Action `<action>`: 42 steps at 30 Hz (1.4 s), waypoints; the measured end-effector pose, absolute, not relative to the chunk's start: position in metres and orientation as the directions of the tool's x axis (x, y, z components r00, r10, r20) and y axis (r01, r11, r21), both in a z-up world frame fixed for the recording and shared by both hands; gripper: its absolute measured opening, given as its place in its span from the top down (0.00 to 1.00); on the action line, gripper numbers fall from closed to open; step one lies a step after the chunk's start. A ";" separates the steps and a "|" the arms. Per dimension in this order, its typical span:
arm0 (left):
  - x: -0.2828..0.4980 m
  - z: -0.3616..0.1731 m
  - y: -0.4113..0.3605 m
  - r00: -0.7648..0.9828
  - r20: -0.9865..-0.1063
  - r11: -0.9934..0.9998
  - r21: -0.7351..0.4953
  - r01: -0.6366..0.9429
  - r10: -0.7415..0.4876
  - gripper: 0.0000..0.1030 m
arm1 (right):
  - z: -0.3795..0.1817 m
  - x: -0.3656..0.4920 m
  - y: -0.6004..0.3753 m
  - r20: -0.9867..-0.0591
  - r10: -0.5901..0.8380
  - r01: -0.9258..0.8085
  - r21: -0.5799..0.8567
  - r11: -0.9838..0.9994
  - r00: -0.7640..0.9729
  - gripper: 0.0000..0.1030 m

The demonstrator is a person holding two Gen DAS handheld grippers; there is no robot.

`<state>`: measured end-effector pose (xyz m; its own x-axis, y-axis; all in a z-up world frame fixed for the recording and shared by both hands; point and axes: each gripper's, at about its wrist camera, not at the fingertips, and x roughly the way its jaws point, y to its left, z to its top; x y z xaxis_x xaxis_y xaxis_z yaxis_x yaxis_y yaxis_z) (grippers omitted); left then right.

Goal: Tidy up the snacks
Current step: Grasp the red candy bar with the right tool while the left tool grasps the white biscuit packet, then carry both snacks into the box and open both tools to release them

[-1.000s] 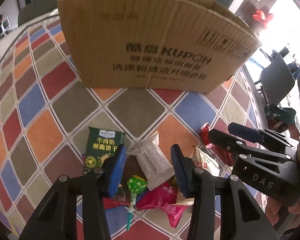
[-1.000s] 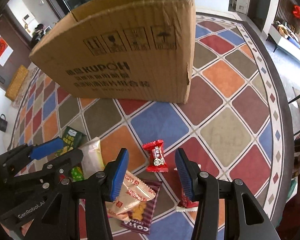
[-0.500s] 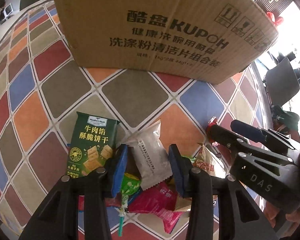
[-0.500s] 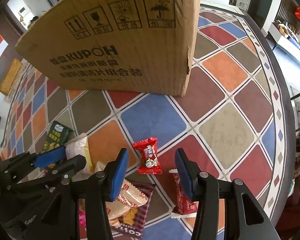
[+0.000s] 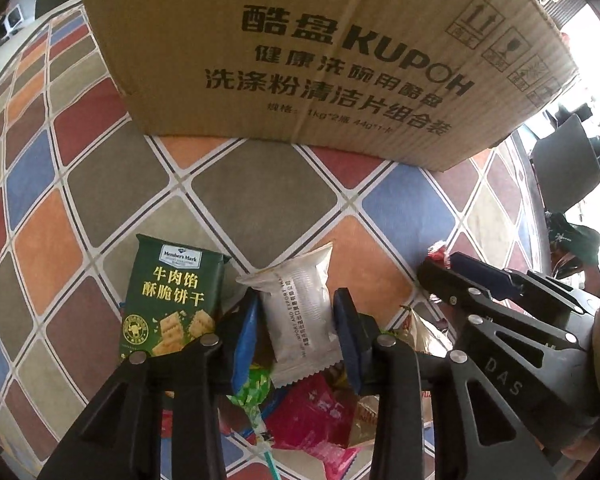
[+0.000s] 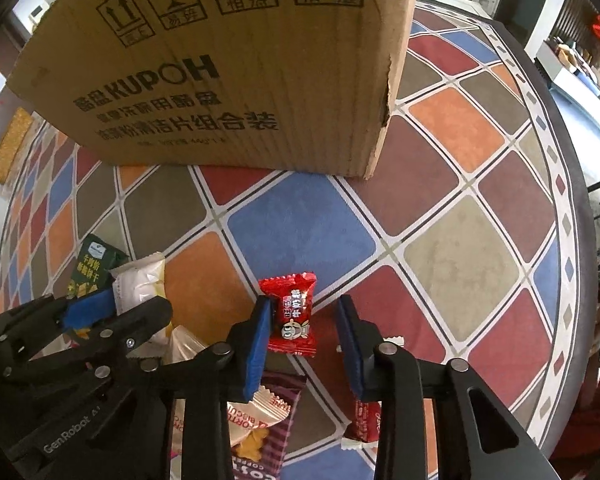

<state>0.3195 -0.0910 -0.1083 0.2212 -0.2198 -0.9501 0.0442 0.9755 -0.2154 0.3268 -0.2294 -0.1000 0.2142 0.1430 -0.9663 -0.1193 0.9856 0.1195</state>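
Note:
A big cardboard box point(image 5: 320, 48) stands on the checkered tablecloth; it also shows in the right wrist view point(image 6: 228, 60). My left gripper point(image 5: 298, 324) is open, low, with its blue pads on either side of a white snack packet point(image 5: 300, 320). A green biscuit pack point(image 5: 168, 300) lies just left of it. My right gripper point(image 6: 304, 332) is open around a small red candy point(image 6: 294, 314), which lies on the cloth nearer the left pad. The left gripper also shows in the right wrist view point(image 6: 116, 308) over the white packet point(image 6: 140, 284).
A pile of snacks lies under the grippers: a green lollipop point(image 5: 252, 392), a pink wrapper point(image 5: 316, 420), an orange biscuit pack point(image 6: 256, 420), a red bar point(image 6: 366, 420). The round table's dark edge point(image 6: 580, 208) curves at the right, with chairs beyond.
Both grippers have come down and forward toward the cloth. The left pads now straddle the white packet and the right pads straddle the red candy. The jaws have stayed open.

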 end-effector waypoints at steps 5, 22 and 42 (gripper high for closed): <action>0.320 -0.107 -0.086 0.220 -0.948 0.973 -0.225 0.055 -0.231 0.68 | -0.102 0.324 -0.228 -0.967 0.128 -0.124 0.103 0.987 0.220 0.80; 0.309 -0.061 -0.061 0.344 -0.912 0.974 -0.194 0.113 -0.222 0.70 | -0.051 0.310 -0.202 -0.930 0.156 -0.176 0.101 0.979 0.332 0.81; 0.305 0.039 -0.067 0.535 -0.811 0.965 -0.136 0.222 -0.237 0.70 | 0.043 0.313 -0.213 -0.817 0.216 -0.182 0.138 0.974 0.535 0.81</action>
<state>0.3046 -0.0672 0.0388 0.5348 -0.2372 -0.8110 0.2224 0.9655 -0.1357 0.3133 -0.2127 0.0431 0.5352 0.2159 -0.8167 -0.1815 0.9736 0.1385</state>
